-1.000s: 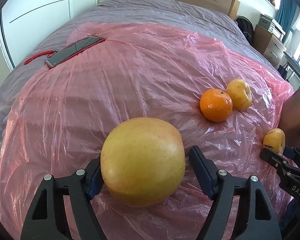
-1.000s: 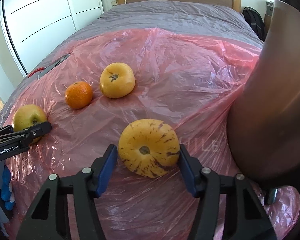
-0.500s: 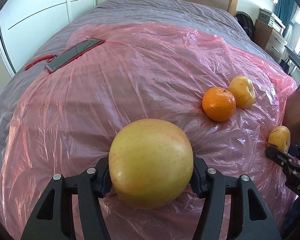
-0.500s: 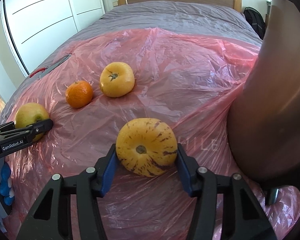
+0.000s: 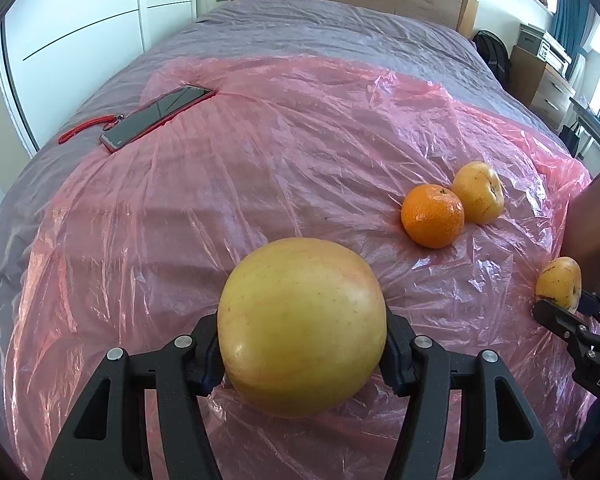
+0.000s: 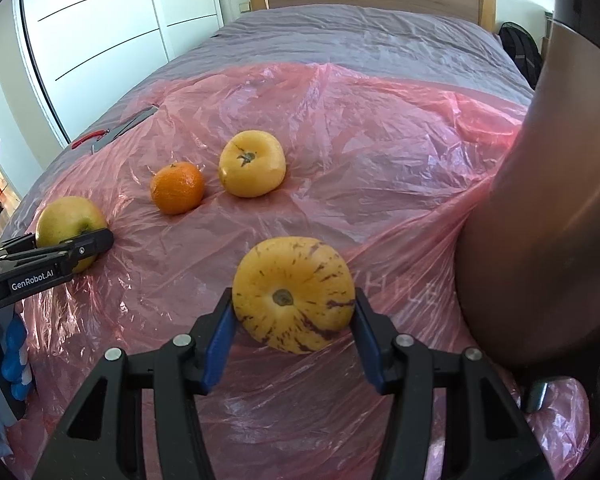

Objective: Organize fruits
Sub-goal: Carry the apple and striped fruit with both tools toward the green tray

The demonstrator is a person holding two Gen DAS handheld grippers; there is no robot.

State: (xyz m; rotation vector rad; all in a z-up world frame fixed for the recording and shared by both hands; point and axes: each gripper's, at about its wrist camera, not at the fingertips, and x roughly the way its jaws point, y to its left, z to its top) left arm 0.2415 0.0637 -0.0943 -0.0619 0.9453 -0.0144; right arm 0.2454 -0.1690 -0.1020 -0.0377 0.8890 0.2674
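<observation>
I am clamping my left gripper [image 5: 302, 354] on the yellow-green apple [image 5: 302, 326] at lower centre, and my right gripper [image 6: 294, 322] on the striped yellow fruit [image 6: 294, 294]. Both are sitting on slippery pink plastic sheet [image 5: 228, 208]; round skins risk squirting out when lifting.

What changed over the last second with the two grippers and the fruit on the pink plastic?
Both grippers closed. The left gripper shut on the apple, and the right gripper shut on the striped yellow fruit; a second ago their fingers stood apart from the fruit. The orange, the plain yellow fruit and the phone stayed put on the plastic sheet.
</observation>
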